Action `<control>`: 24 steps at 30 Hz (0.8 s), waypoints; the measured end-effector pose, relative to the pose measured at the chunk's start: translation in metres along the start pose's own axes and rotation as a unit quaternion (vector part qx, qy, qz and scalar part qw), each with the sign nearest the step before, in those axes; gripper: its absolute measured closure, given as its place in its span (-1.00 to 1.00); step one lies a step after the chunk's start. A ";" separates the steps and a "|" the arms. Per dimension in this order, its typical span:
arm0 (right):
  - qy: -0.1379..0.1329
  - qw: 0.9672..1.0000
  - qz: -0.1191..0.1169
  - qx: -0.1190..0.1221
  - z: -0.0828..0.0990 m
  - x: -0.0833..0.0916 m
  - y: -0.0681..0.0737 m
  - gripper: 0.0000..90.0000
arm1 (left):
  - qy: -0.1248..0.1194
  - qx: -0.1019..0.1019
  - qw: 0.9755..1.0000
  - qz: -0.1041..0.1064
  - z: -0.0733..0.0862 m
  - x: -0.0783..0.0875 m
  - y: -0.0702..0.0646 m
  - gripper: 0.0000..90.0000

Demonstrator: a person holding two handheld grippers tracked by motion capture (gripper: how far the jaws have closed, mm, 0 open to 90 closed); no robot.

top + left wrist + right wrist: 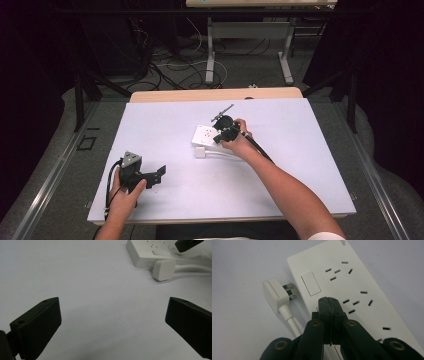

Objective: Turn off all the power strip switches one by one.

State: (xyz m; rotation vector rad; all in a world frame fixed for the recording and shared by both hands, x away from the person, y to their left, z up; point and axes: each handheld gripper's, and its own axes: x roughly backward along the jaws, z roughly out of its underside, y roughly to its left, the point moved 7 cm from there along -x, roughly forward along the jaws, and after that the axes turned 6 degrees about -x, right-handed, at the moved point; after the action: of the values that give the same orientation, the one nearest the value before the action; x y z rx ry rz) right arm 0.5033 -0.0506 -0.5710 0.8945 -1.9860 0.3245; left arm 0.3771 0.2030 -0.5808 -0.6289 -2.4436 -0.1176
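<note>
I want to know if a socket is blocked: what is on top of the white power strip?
The shut right gripper sits over the power strip, tips beside its rocker switch. The visible sockets are empty. Whether the tips touch the strip cannot be told; the jaws cover the part beneath.

No legible text, brand, number or sign can be made out. The white rectangular plastic power strip [352, 287] carries a small dark printed mark at its far edge in the right gripper view, but the mark is cropped and too small to read.
</note>
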 end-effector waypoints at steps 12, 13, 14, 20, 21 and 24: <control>-0.011 1.000 -0.001 -0.006 -0.002 -0.006 0.002 1.00 | -0.001 -0.001 1.000 0.000 0.000 0.000 0.000 -1.00; -0.015 1.000 -0.004 -0.004 -0.003 -0.006 0.002 1.00 | -0.001 -0.001 1.000 0.000 0.000 0.000 0.000 -1.00; -0.018 1.000 -0.004 -0.006 -0.003 -0.007 0.003 1.00 | 0.000 0.000 1.000 0.000 0.000 0.000 0.000 -1.00; -0.014 1.000 -0.005 -0.011 -0.004 -0.009 0.005 1.00 | 0.000 0.000 1.000 0.000 0.000 -0.001 -0.001 -1.00; -0.018 1.000 -0.006 -0.006 -0.005 -0.010 0.005 1.00 | 0.000 0.000 1.000 0.000 0.000 -0.001 0.000 -1.00; -0.011 1.000 -0.006 -0.005 -0.004 -0.009 0.005 1.00 | -0.001 0.000 1.000 0.000 0.000 -0.001 -0.001 -1.00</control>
State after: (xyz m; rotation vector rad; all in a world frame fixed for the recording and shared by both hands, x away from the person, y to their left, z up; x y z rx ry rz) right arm 0.5051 -0.0406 -0.5753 0.9054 -2.0003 0.2986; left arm 0.3771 0.2020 -0.5814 -0.6305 -2.4449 -0.1176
